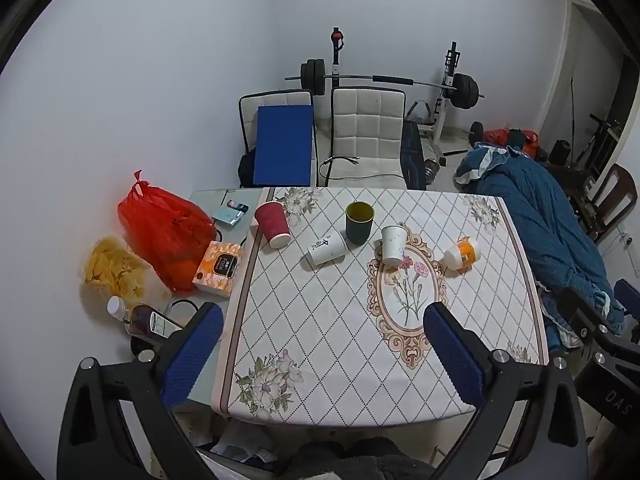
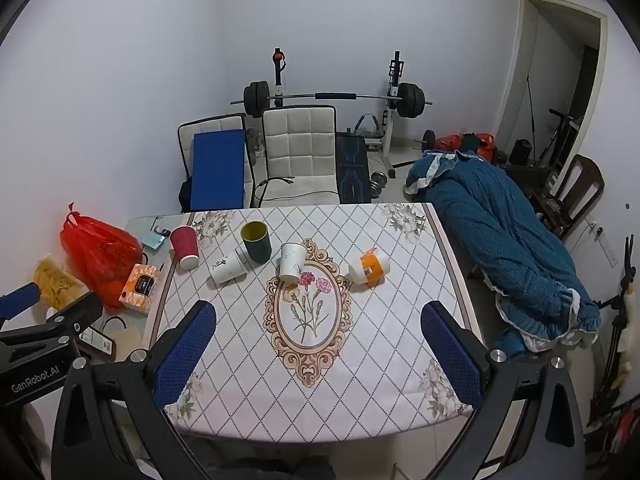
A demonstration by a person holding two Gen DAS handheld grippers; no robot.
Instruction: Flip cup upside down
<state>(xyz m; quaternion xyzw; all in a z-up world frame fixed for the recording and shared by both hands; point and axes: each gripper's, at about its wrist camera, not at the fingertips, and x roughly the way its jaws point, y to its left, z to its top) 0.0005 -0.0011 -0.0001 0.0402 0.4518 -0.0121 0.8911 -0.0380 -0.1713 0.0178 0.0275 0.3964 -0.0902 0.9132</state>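
Several cups stand or lie across the far half of the table. A dark green cup (image 1: 359, 223) (image 2: 256, 241) stands upright, mouth up. A red ribbed paper cup (image 1: 273, 224) (image 2: 185, 246) and a white paper cup (image 1: 393, 245) (image 2: 292, 261) stand mouth down. Another white paper cup (image 1: 327, 247) (image 2: 229, 267) and an orange-and-white cup (image 1: 462, 254) (image 2: 369, 268) lie on their sides. My left gripper (image 1: 322, 326) and right gripper (image 2: 318, 322) are both open and empty, held above the table's near edge, well short of the cups.
The table (image 1: 320, 320) carries a diamond-patterned cloth with a floral oval. On its left sit a red plastic bag (image 1: 164, 232), a tissue box (image 1: 218, 267), a snack bag and bottles. A blue blanket (image 2: 508, 248) lies to the right. Chairs and a barbell rack stand behind.
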